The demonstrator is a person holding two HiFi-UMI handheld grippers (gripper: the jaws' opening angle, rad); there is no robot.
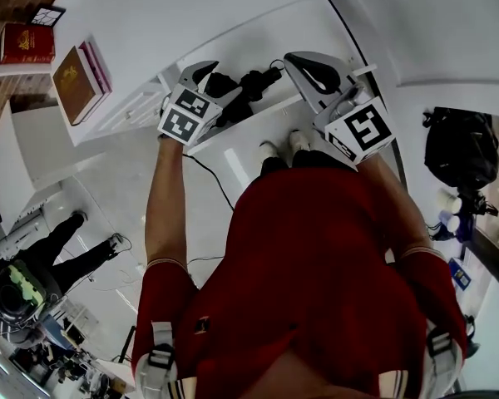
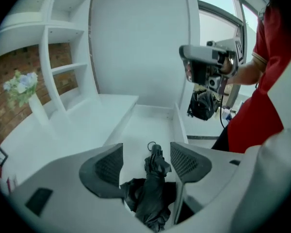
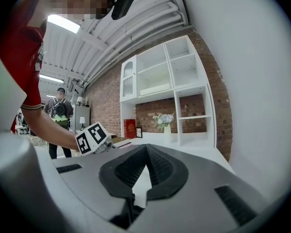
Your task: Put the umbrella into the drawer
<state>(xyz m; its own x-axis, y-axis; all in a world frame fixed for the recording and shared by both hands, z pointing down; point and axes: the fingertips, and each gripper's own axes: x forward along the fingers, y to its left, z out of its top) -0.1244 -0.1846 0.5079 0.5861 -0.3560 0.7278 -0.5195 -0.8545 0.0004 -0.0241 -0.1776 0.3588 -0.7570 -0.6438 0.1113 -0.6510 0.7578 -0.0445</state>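
Observation:
A folded black umbrella (image 2: pixel 153 181) lies lengthwise in the open white drawer (image 2: pixel 151 122), its strap loop pointing to the drawer's far end. My left gripper (image 2: pixel 146 147) hangs just above it, open, one jaw on either side of the umbrella with gaps to the pads. In the head view the umbrella (image 1: pixel 246 90) is a dark bundle in the drawer (image 1: pixel 233 133), between the left gripper (image 1: pixel 219 85) and the right gripper (image 1: pixel 304 65). My right gripper (image 3: pixel 146 147) is shut with nothing between its tips. It is held up beside the drawer and aimed at the shelving.
Books (image 1: pixel 80 81) lie on the white cabinet top, a red book (image 1: pixel 27 42) further back. A black backpack (image 1: pixel 457 146) sits on the floor at the right. A flower vase (image 2: pixel 22 88) stands by the white shelves (image 3: pixel 165 81). Another person (image 1: pixel 60 248) stands nearby. A cable (image 1: pixel 208 178) crosses the floor.

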